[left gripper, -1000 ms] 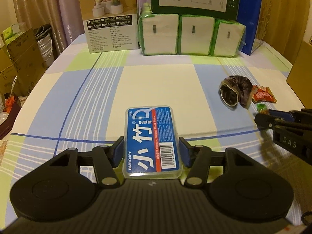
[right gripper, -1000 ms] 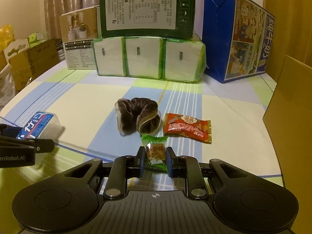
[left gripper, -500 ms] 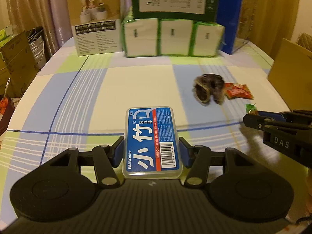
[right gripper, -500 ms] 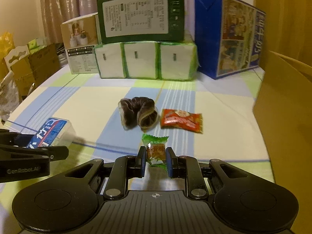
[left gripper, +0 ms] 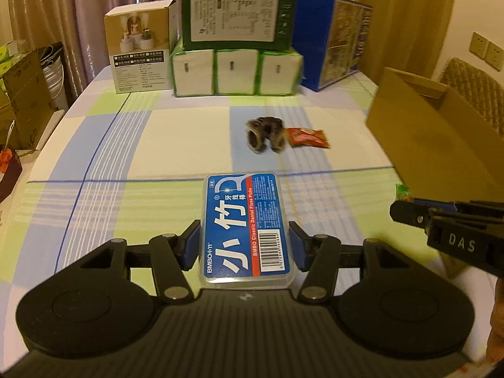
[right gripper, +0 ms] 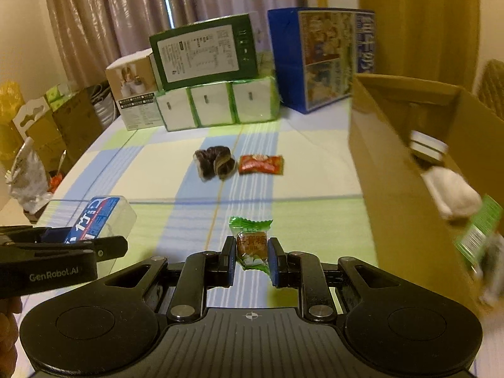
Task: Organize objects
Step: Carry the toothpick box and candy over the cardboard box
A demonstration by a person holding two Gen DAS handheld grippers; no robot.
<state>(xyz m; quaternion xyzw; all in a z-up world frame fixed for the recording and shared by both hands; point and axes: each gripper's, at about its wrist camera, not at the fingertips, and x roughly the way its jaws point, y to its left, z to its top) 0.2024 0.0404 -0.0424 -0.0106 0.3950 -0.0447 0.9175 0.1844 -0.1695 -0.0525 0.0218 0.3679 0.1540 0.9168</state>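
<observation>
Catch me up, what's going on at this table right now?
A person is tidying loose items with a handheld gripper in each hand. The left gripper is shut on a blue floss pick box, and the right gripper is shut on a green-wrapped candy; both are held above the checked tablecloth. An open cardboard box at the right already holds a few things. A dark scrunchie and a red snack packet lie on the cloth.
</observation>
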